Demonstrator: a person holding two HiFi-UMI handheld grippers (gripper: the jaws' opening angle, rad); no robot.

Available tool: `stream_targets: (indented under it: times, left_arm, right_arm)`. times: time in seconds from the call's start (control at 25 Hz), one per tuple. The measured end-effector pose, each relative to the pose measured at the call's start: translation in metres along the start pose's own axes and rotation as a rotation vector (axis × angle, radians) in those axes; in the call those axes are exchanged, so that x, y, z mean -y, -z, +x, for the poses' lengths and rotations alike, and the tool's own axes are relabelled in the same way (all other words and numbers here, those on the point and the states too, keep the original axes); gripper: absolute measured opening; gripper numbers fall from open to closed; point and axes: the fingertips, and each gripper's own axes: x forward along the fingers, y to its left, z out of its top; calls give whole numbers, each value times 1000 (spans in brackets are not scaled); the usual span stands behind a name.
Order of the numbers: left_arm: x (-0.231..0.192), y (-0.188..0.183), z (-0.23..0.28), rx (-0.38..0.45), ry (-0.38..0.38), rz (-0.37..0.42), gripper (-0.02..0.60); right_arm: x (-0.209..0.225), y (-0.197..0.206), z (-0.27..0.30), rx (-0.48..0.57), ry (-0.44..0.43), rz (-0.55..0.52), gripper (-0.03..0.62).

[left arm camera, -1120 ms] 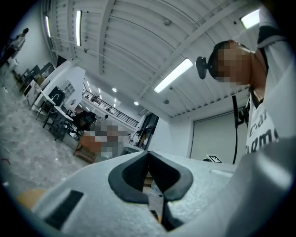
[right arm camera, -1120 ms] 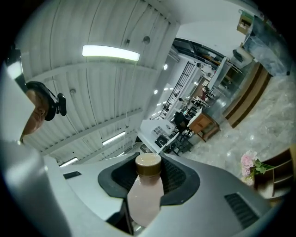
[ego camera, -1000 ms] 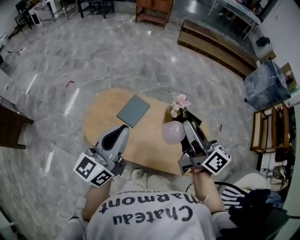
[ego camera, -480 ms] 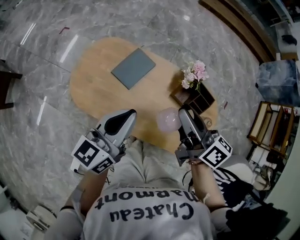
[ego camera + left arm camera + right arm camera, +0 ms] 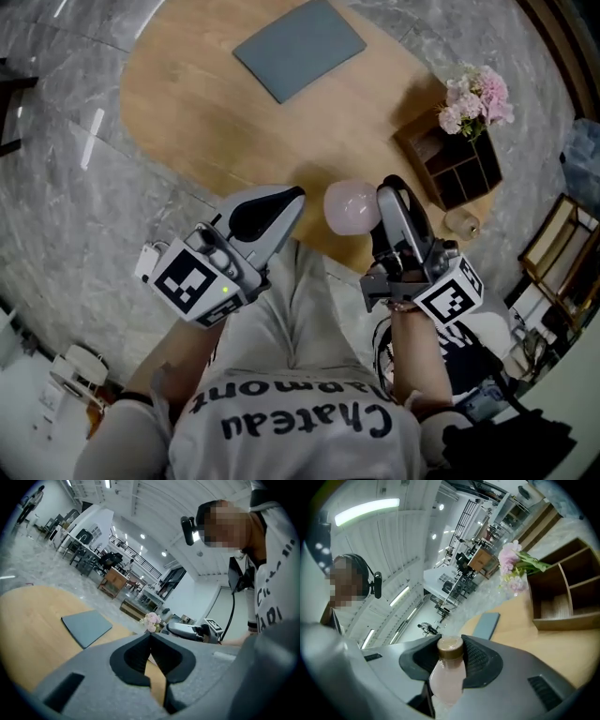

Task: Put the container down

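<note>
The right gripper holds a pink bottle with a brown cap. Its fingers press on the bottle from both sides, just under the cap. The bottle is over the near edge of the wooden desk, but I cannot tell if it touches the wood.

The left gripper is beside the bottle, not touching it. Its fingers are closed tip to tip and hold nothing.

A flat grey mat lies on the far part of the desk. A dark wooden box with open parts stands on the right side of the desk, and pink flowers are at its far end. The floor is shiny grey stone.
</note>
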Motion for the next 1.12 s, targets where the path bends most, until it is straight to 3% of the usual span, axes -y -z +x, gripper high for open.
stream_targets:
  times: [0.32,0.6,0.84,1.12]
  left_arm:
    - [-43,61,20,12,-60,-67,14]
    - [-75,92,29,-14,-110,-56,14]
    - [-102,98,26,-15,-157,-25,14]
    - [-107,96,23,24,-147,-30,14]
  right_arm:
    - [65,42,22,-5,16,-5,133]
    - [96,59,36,9,21,-46,133]
    - [100,70,50,9,-2,-65,133]
    - [101,75,54,14,-10,-106,133]
